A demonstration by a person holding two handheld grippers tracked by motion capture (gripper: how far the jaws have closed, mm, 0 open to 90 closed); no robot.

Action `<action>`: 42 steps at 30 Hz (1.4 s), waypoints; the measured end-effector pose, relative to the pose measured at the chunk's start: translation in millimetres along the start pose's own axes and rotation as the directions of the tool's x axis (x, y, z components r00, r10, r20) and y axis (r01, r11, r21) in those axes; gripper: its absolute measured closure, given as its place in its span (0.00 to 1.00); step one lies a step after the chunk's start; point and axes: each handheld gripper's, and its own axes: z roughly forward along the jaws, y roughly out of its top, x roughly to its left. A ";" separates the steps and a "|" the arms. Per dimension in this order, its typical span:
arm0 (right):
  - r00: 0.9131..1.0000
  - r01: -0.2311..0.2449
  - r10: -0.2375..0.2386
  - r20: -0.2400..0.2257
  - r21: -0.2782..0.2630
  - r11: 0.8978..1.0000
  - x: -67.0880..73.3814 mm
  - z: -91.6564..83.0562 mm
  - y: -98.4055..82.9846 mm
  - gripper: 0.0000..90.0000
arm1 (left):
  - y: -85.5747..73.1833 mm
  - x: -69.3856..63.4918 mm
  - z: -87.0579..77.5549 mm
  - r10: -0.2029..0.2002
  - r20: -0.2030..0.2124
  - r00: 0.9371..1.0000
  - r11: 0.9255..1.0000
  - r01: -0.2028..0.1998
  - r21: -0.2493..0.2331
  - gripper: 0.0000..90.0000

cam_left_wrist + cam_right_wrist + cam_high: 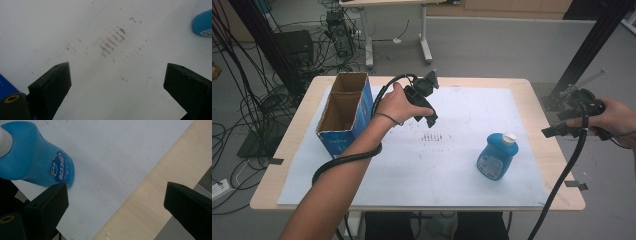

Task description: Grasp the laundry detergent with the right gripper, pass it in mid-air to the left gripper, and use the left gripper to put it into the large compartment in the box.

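High view, right claw (pixel 553 131) past table edge (pixel 562 165), bottle (pixel 497 156) near.

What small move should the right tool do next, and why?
Probably move the right tool inward over the table toward the bottle. It hovers at the table's right edge with open jaws, nothing between them, and the bottle lies apart on the white sheet, beside its left jaw in the right gripper view. The left tool is also open and empty, over the stained middle.

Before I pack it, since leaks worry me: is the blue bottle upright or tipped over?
Tipped over. The blue bottle lies flat on the white sheet, its white cap pointing sideways toward the far right.
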 end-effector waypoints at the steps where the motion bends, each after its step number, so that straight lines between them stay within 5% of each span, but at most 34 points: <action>1: 1.000 0.000 0.000 -0.002 -0.002 1.000 0.5 0.4 -1.4 0.06 | -0.1 0.1 0.3 0.000 0.000 1.000 1.000 0.000 0.000 0.09; 42: 0.999 0.045 -0.046 -0.013 -0.033 0.998 38.8 3.2 -34.4 0.06 | 0.4 0.7 11.4 -0.008 0.010 1.000 1.000 0.007 0.027 0.09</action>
